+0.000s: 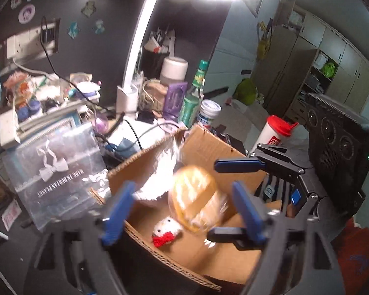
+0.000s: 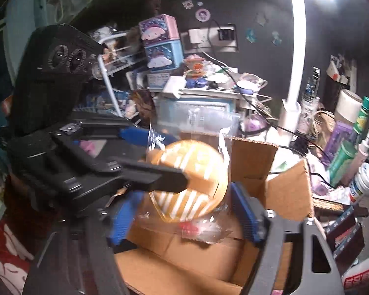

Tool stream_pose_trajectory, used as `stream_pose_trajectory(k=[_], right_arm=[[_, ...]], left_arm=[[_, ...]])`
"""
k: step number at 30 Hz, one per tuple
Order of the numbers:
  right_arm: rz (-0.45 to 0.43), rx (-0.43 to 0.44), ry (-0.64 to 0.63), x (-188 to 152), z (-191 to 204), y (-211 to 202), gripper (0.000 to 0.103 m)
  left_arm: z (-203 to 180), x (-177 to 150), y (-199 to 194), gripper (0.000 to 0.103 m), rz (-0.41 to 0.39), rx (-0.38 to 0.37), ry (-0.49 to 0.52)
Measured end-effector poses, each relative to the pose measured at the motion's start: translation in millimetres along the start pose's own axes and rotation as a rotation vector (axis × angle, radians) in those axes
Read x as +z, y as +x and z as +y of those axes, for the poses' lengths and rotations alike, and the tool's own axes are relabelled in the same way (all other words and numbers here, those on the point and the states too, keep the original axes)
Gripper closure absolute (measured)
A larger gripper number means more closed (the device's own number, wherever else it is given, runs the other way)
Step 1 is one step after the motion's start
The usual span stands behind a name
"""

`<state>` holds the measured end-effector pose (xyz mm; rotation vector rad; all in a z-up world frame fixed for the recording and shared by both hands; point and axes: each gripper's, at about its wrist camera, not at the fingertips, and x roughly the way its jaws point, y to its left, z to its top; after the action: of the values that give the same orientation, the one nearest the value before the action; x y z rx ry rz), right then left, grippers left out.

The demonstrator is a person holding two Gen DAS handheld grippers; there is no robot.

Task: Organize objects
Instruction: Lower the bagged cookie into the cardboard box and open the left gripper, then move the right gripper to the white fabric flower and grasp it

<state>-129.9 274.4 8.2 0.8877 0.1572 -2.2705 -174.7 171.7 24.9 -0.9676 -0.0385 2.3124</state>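
One wrapped bun above one cardboard box

One bun [image 1: 194,196] is seen over the box [image 1: 209,147], one knitted toy [image 1: 166,233] inside at 6 o'clock; left gripper [image 1: 184,211] and right gripper [image 2: 184,211] fingers are spread apart; cluttered tabletop behind.

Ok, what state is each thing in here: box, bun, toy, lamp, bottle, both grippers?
cardboard box: open, flaps up.
bagged bun: wrapped, motion-blurred, over the box, not clamped.
knitted toy: lying inside the box.
desk lamp: switched on.
green bottle: upright, capped.
left gripper: fingers open.
right gripper: fingers open.
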Motion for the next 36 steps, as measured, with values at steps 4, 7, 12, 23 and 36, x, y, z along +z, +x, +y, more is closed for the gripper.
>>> stream_pose_trajectory(k=[4, 7, 12, 23, 36], right_arm=[[-0.006, -0.017, 0.006, 0.1, -1.7, -2.2, 0.016], [-0.016, -0.017, -0.003, 2.3, 4.0, -4.9, 0.016], [-0.063, 0.027, -0.076, 9.8, 38.3, -5.7, 0.016], [-0.023, 0.266, -0.201, 9.8, 165.5, 50.6, 0.016], [0.180, 0.249, -0.148, -10.4, 208.8, 202.3, 0.026]], left_arm=[[6.9, 2.1, -25.8, 0.016, -0.061, 0.016, -0.002], [13.7, -1.4, -46.7, 0.014, -0.101, 0.064, -0.007], [32.5, -16.4, -89.0, 0.011, -0.183, 0.190, -0.043], [94.4, -104.2, -169.9, 0.010, -0.249, 0.443, -0.159], [161.7, -202.5, -180.1, 0.010, -0.191, 0.437, -0.310]])
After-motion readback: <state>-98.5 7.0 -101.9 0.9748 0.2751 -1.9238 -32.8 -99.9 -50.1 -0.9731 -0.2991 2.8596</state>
